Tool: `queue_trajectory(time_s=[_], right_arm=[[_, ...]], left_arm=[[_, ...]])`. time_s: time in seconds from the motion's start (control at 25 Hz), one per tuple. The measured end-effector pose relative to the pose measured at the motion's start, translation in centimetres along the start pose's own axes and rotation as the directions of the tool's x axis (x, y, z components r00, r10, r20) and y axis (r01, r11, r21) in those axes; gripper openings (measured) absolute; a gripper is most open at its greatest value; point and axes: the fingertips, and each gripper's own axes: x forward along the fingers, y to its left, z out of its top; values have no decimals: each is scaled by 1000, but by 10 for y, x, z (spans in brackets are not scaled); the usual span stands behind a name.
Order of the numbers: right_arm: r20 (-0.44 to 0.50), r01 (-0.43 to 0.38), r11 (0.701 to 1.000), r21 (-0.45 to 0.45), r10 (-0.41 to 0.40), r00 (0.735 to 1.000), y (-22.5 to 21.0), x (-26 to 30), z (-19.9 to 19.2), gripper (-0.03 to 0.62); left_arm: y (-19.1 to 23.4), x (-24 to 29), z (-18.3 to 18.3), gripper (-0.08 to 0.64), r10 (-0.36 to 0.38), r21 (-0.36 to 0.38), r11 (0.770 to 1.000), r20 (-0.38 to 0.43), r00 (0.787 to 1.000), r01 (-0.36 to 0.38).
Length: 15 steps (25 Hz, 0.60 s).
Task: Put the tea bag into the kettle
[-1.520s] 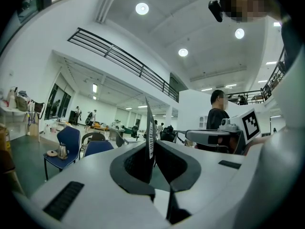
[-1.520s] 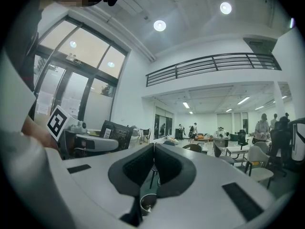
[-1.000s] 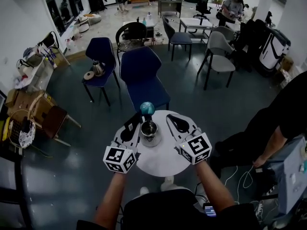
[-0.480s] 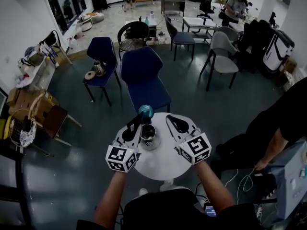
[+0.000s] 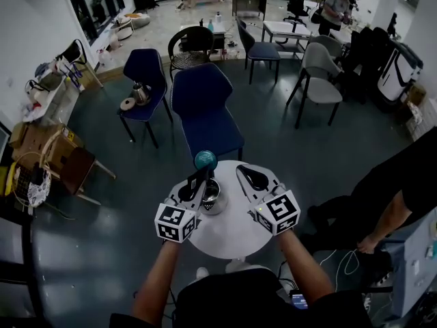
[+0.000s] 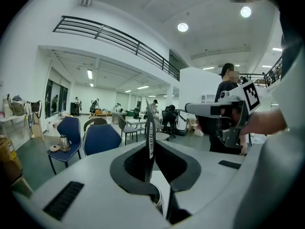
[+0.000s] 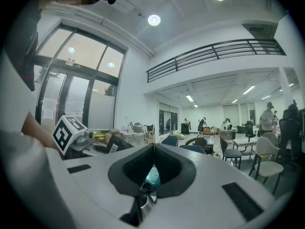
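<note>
Tea bag pinched in L gripper at kettle rim.
Kettle is set mid-frame on round bench; R gripper, jaws shut w/ nothing held, is positioned just right.

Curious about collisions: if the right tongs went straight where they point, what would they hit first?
Probably the teal round object beyond the kettle. It sits just below the line of the right tongs, so they might pass over it.
</note>
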Motion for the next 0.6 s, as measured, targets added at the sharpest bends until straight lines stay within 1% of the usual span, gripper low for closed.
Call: queue_trajectory(time_s=[0.24, 0.36, 0.48, 0.6], right_arm=[[-13, -14, 1000, 11, 14, 1000, -7, 7, -10, 20], [-25, -22, 1000, 14, 22, 999, -7, 12, -14, 18], [-32, -30, 999, 16, 30, 999, -8, 15, -17, 18], [-35, -36, 999, 20, 36, 999, -9, 16, -24, 20]], left_arm=[[7, 20, -28, 35, 8, 33, 999, -112, 994, -4], [12, 26, -37, 35, -1, 27, 1000, -155, 988, 6], [14, 31, -51, 35, -9, 11, 1000, -207, 978, 11], [17, 35, -72, 35, -1, 22, 1000, -273, 962, 7]])
